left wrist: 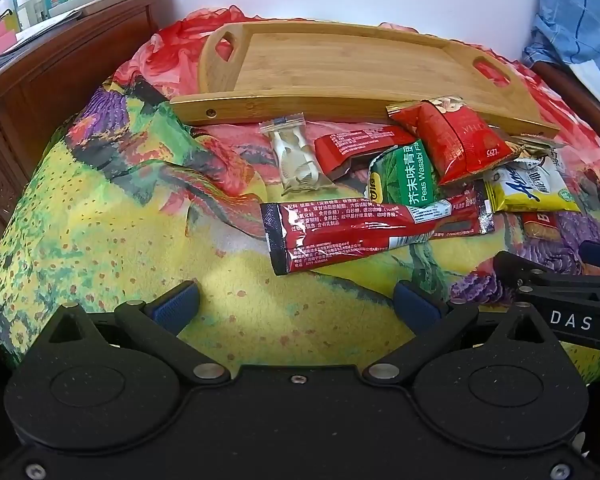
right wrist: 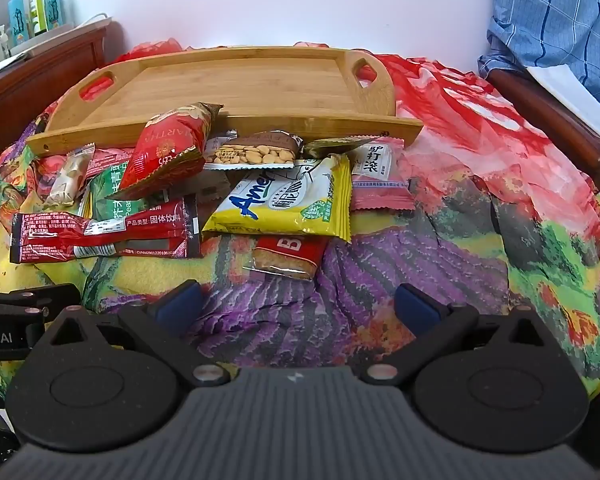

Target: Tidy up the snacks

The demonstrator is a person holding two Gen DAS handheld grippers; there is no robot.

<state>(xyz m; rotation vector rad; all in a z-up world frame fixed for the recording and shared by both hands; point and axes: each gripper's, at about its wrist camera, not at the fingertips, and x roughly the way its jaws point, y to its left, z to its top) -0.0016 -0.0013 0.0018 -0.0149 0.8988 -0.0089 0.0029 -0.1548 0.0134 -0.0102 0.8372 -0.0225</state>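
Both tongs are spread wide w/ nothing between the pads: left tongs point(left wrist: 296, 300) hang over bare yellow bedspread, right tongs point(right wrist: 298, 304) over the purple patch, both tilted down toward the snack pile. Neither touches a packet.

Progress: basically zero, judging by how things lie. Wooden tray point(left wrist: 340, 60) sits at the far side of the bed, and its floor is bare, not one snack inside. All packets lie in a loose heap on the bedspread point(left wrist: 100, 220) just in front of the tray's near rail.

What's in the heap:
- long red sachet point(left wrist: 364, 228), nearest the left tongs, lying flat, partly under the green pea bag
- green pea bag point(left wrist: 408, 176), mid-pile, tucked under the red nut bag
- red nut bag point(left wrist: 456, 144), on top, its top edge leaning on the tray rail
- clear candy wrapper point(left wrist: 296, 156), off to the left, by itself
- yellow cracker pack point(right wrist: 288, 204), biggest thing in front of the right tongs, overlapping a biscuit pack point(right wrist: 288, 256) below it
- peanut pack point(right wrist: 252, 152) and pink packet point(right wrist: 378, 176), hard against the rail

Left to do: everything, presumably moving each packet into the tray, maybe sorted by kind. Top or loose ones (candy wrapper, biscuit pack, red nut bag) look like the easy first picks; the buried ones come after. Long sachet is within easy reach for the left side.
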